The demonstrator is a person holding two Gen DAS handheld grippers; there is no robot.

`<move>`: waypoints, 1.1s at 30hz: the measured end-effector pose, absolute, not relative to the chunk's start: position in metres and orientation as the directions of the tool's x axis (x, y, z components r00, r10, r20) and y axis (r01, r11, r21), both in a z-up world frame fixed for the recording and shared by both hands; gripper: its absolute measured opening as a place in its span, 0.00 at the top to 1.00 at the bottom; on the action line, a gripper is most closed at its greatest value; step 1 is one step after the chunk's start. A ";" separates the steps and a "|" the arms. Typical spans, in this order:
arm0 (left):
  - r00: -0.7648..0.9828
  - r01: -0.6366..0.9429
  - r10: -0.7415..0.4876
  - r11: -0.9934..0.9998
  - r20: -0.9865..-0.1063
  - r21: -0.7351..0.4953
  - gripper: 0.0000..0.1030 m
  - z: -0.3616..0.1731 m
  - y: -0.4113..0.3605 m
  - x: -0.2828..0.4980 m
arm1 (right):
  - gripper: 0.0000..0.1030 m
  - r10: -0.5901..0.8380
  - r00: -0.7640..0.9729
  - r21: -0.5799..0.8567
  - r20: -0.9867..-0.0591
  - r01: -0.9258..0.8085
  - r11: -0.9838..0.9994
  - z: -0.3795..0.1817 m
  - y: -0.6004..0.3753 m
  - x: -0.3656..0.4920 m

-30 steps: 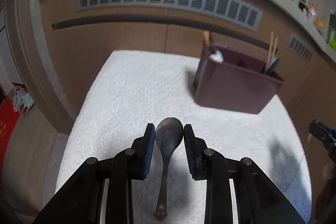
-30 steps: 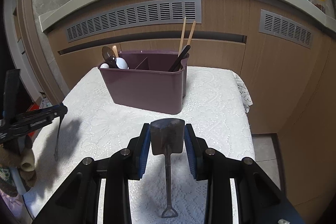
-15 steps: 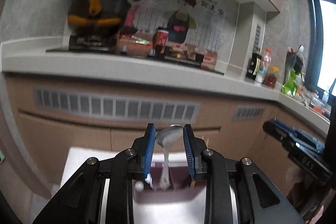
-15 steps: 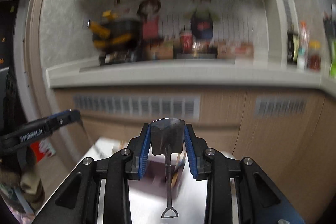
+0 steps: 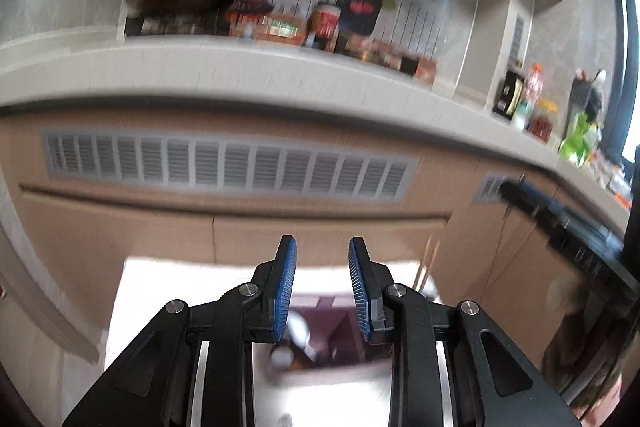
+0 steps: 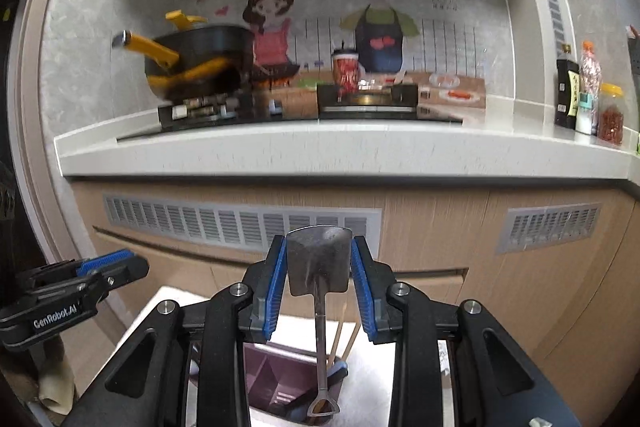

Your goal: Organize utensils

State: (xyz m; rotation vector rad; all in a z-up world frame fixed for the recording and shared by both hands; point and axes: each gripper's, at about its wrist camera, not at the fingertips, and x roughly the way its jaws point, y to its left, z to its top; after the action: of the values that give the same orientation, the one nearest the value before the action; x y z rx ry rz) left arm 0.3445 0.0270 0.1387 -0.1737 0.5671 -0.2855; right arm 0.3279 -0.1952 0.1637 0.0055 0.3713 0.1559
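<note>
My right tongs (image 6: 319, 263) pinch the shovel-shaped spoon (image 6: 319, 259) by its blade, handle hanging over the purple caddy (image 6: 280, 379) below; only my left view shows the left tongs (image 5: 322, 281) spread with nothing between them

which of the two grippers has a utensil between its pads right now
The right gripper: its blue pads clamp a shovel-shaped metal spoon. The left gripper shows only an empty gap between its pads.
</note>
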 end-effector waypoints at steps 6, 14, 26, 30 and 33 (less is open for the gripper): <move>0.653 0.220 -0.345 0.938 -0.674 -0.267 0.72 0.070 0.045 0.337 | 0.72 0.145 0.908 0.020 -0.392 -0.149 0.989 0.150 -0.200 0.317; 0.487 0.223 -0.345 0.937 -0.802 -0.268 0.70 -0.012 0.037 0.287 | 0.72 0.138 0.899 0.006 -0.416 -0.149 0.989 0.134 -0.208 0.285; 0.582 0.179 -0.287 0.958 -0.761 -0.224 0.52 -0.050 -0.003 0.184 | 0.72 0.109 0.891 0.056 -0.441 -0.094 0.994 0.105 -0.227 0.231; 0.610 0.129 -0.224 0.974 -0.760 -0.184 0.52 -0.059 -0.017 0.173 | 0.72 0.117 0.887 0.097 -0.447 -0.082 0.992 0.096 -0.237 0.211; 0.596 0.098 -0.186 0.982 -0.781 -0.159 0.52 -0.070 -0.026 0.179 | 0.72 0.115 0.890 0.118 -0.441 -0.070 0.991 0.090 -0.244 0.199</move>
State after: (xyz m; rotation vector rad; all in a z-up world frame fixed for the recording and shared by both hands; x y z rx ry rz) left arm 0.1792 -0.0263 -0.0704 -0.1026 0.9183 -0.1650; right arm 0.1994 -0.2444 0.0902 0.0998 0.4638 0.0960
